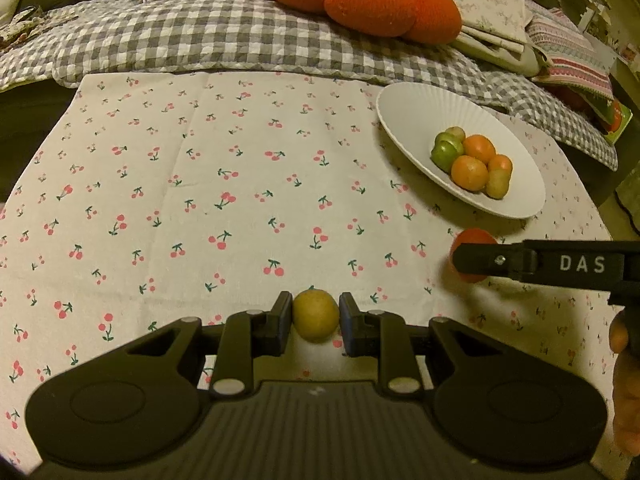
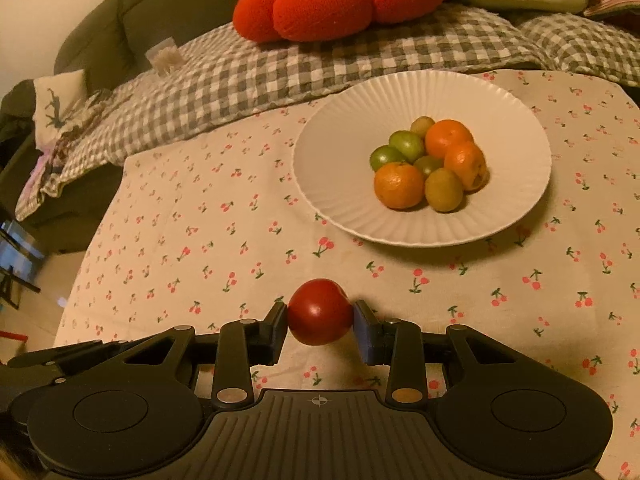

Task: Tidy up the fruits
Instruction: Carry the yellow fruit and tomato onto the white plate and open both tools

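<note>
Both hands are loaded at once here. The left gripper has its jaws clamped on a small yellow-green fruit, a pad on each flank and the fruit sitting squarely between them, low over the cherry-print tablecloth. Whether it is just clear of the cloth or touching it, I can't tell from this angle.

Over on the other side, the right gripper has its jaws closed on a red fruit, a tomato or plum by the look of it, pinched across its widest part. That makes sense on something round and glossy: grip off the middle and it would likely squirt out.

The target looks plain enough: the white ribbed plate sits ahead on the tabletop, already carrying a tight cluster of small oranges and green fruits, heaped toward its centre. The near rim and the left half of the plate are bare, so there is room to set both pieces down without knocking the pile.

From the left wrist view, the right gripper reaches in from the side, near the plate's edge, with the red fruit in front of it. It sits closer to the plate than the left, so I'd expect red to go in first and yellow-green after.
</note>
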